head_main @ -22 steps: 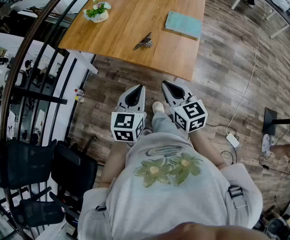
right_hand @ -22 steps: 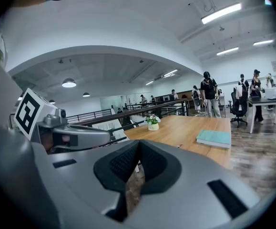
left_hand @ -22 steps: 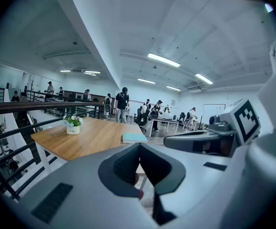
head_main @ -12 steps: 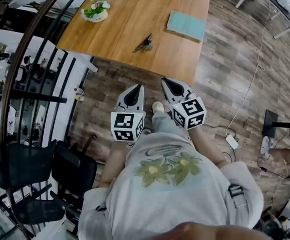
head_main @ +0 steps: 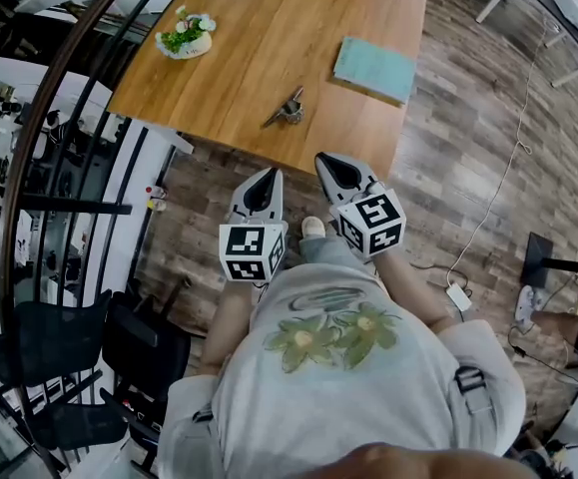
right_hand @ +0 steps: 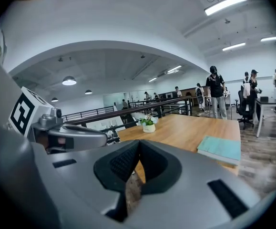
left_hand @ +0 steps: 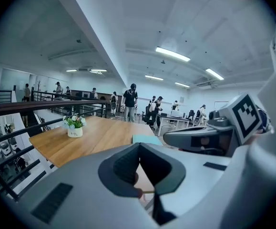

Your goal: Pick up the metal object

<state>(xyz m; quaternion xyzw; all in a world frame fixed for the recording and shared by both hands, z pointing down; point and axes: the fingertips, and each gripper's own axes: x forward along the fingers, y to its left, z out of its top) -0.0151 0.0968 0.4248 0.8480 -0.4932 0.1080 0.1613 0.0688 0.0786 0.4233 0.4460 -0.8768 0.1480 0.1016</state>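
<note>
Metal object (head_main: pixel 287 107): a small, slim piece of dark and silvery metal. It lies flat on the long light-brown wooden table (head_main: pixel 259 28), close to the table's near edge and roughly midway along it.

Step in hand: I judge this to be the approach. Neither tool is over the table yet, and both hang just off its near edge.

Left gripper (head_main: pixel 267 178): a grey two-jaw tool with a marker cube, short of the table's near edge. Its jaws are pressed together with nothing between them.

Right gripper (head_main: pixel 326 163): the same build, with its tip almost at the table's near edge, so it is the closer of the two to the object. Its jaws are closed tight and empty.

Doing it well: I would lead with the right tool and spread its jaws before it crosses the table edge. I would come down steeply, set the pads across the thin part, let them brush the tabletop, then close slowly. A flat, hard piece like this will likely skid if nudged from one side.

Look of the object: one end is a thin dark bar and the other a bulkier, shinier lump. It is too small for me to say what it is, and I cannot find it in either gripper view.

Neighbours: a white pot of green plant (head_main: pixel 186 36) stands at the table's far left. A flat teal book (head_main: pixel 375 69) lies toward its right edge. Both are well apart from the object.
</note>
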